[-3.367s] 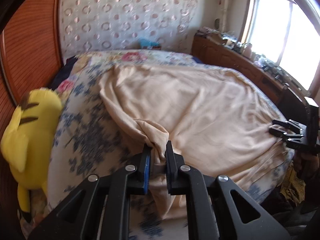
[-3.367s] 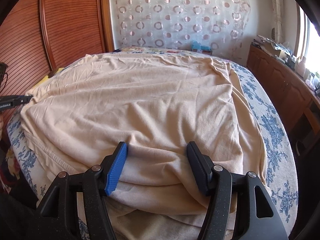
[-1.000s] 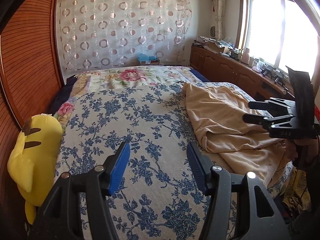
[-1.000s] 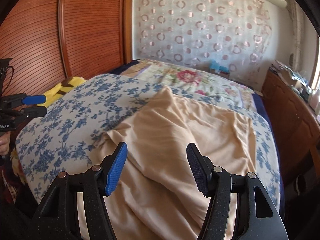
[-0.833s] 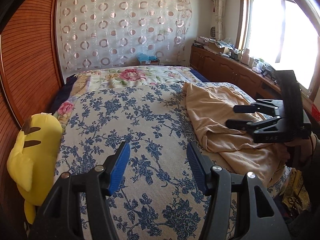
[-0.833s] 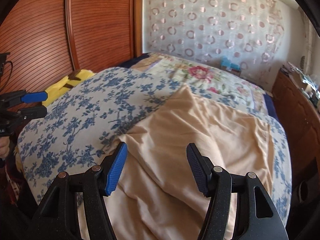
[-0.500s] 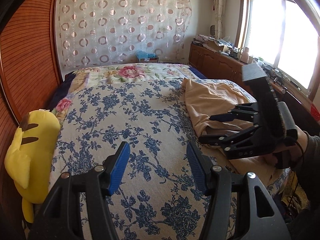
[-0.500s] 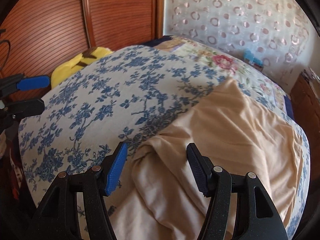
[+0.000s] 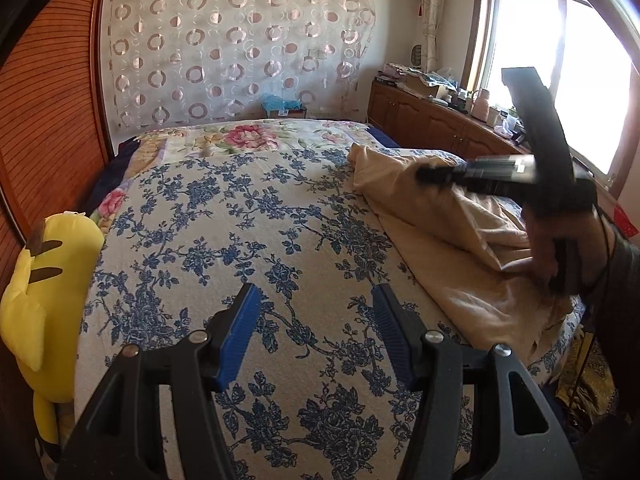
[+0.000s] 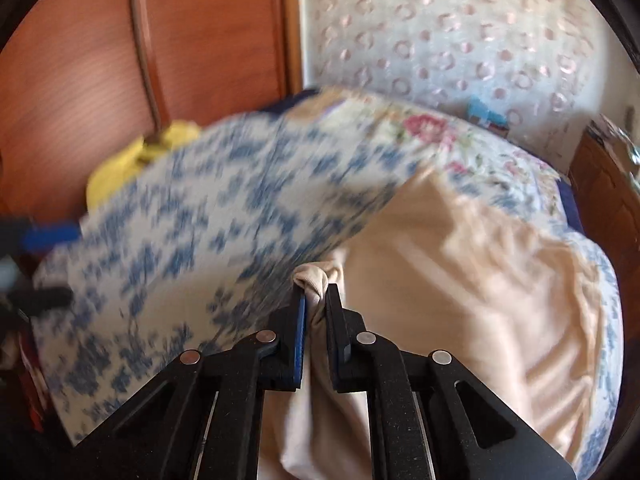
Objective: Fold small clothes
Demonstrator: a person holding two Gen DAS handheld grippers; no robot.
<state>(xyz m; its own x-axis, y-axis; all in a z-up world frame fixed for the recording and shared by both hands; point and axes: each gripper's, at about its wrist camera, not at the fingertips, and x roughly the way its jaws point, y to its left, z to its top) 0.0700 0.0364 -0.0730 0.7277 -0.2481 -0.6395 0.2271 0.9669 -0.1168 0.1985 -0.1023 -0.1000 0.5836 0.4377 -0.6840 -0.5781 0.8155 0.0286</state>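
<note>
Peach cloth (image 10: 472, 280) lay bunched along the right side of the bed (image 9: 224, 240), reaching down to the near right corner; a second before it lay in the same heap, and a few seconds back it had been spread over nearly the whole bed. A pinched fold at the heap's left edge stood between the pads of the right gripper (image 10: 316, 300), whose jaws had just closed from wide apart and were clamped on that fold. Right wrist view was blurred. In the left wrist view the right gripper (image 9: 432, 174) had come further in over the heap than half a second earlier, the person's hand (image 9: 560, 248) and dark sleeve behind it.

Left gripper (image 9: 316, 320) hung over the bare blue-flowered bedspread near the bed's front edge, jaws apart with nothing between them, as before. Yellow plush toy (image 9: 44, 292) lay off the bed's left edge against the wooden wardrobe (image 9: 44, 120).
</note>
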